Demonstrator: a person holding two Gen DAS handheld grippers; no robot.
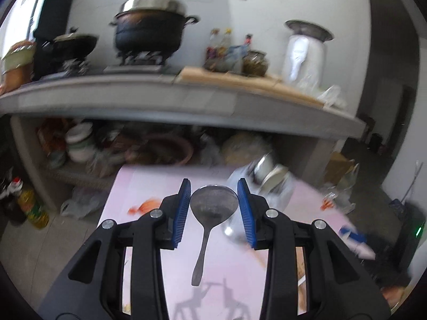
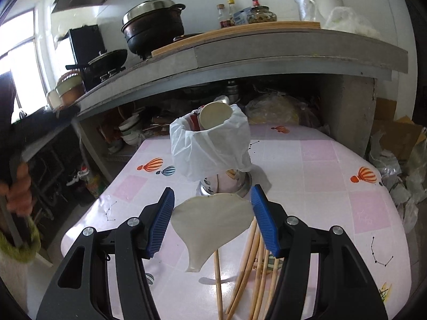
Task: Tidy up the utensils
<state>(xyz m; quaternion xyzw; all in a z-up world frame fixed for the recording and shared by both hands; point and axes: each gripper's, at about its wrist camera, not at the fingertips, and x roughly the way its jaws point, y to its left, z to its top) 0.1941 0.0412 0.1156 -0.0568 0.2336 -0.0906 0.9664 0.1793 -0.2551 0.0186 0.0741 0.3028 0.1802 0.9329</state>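
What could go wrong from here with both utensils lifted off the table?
1. The metal spoon is pinched only at its bowl edges by the left gripper, handle hanging free; it may swing or slip.
2. The cream scoop in the right gripper is similarly held by its wide end.
3. The bag-covered holder already looks crowded and may tip; loose chopsticks lie below.

A dull metal spoon (image 1: 213, 208) hangs bowl-up, handle pointing down, above the pink tabletop (image 2: 333, 165). A cream rice paddle (image 2: 212, 224) hangs blade-up likewise. Wooden chopsticks (image 2: 253, 266) lie loosely bunched on the tabletop, near a bag-lined metal holder (image 2: 213, 144) containing another paddle.
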